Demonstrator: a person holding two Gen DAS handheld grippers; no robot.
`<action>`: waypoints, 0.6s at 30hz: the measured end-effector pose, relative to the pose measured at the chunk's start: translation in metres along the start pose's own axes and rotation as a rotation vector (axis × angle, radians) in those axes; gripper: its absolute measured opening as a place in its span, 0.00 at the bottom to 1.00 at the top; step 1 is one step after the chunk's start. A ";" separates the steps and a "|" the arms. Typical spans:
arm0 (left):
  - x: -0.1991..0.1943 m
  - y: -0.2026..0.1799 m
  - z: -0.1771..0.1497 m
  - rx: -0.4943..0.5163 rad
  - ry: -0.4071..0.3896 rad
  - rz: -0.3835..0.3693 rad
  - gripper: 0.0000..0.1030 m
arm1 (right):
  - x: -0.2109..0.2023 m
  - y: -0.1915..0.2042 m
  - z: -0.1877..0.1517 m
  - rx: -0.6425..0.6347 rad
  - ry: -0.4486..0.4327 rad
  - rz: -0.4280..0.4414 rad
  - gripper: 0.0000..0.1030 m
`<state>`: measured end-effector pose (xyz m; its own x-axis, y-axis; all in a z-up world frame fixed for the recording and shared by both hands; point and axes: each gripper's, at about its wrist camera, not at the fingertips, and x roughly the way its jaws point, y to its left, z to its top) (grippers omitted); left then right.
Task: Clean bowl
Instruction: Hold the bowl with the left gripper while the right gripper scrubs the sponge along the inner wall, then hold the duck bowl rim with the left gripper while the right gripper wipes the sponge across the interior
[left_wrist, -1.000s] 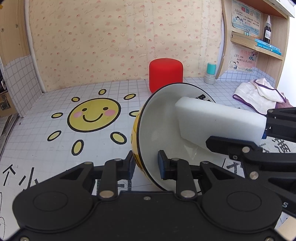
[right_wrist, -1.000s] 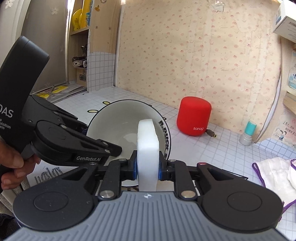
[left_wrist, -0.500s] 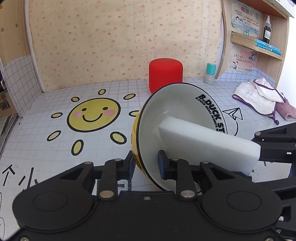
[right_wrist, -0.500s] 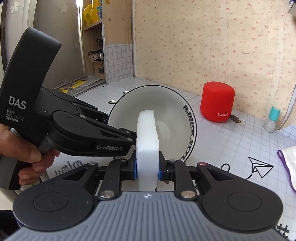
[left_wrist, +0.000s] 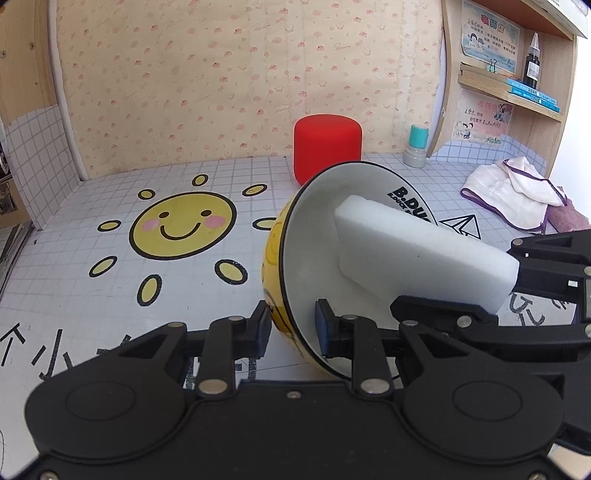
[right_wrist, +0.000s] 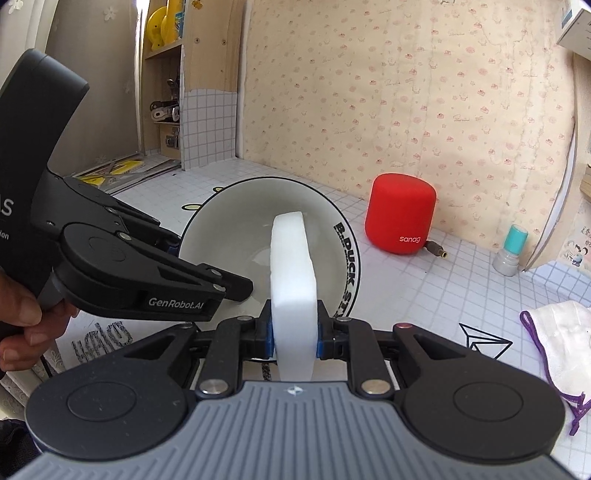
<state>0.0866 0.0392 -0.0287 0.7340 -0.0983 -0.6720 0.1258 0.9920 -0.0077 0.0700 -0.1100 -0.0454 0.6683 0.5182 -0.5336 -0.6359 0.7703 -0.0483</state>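
The left claw straddles the near rim of the bowl, one pad on the yellow outside, one on the white inside; its jaws have just been opening a little with the rim between them. The bowl stands tipped on edge on the bench, just in front of the red speaker, its mouth facing right. The right claw is clamped on the white sponge, whose long axis points into the bowl.
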 end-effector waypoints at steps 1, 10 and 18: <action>0.000 0.001 -0.001 -0.020 0.002 -0.004 0.36 | 0.000 0.000 0.000 0.000 0.001 -0.001 0.21; 0.008 0.000 -0.005 -0.127 -0.001 -0.028 0.52 | 0.002 -0.005 -0.004 0.015 0.011 -0.005 0.21; 0.012 -0.001 -0.004 -0.104 0.021 -0.062 0.33 | 0.001 -0.005 -0.005 0.018 0.006 0.004 0.21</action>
<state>0.0925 0.0374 -0.0395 0.7129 -0.1589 -0.6831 0.0995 0.9871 -0.1257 0.0717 -0.1156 -0.0500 0.6634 0.5194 -0.5386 -0.6314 0.7749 -0.0305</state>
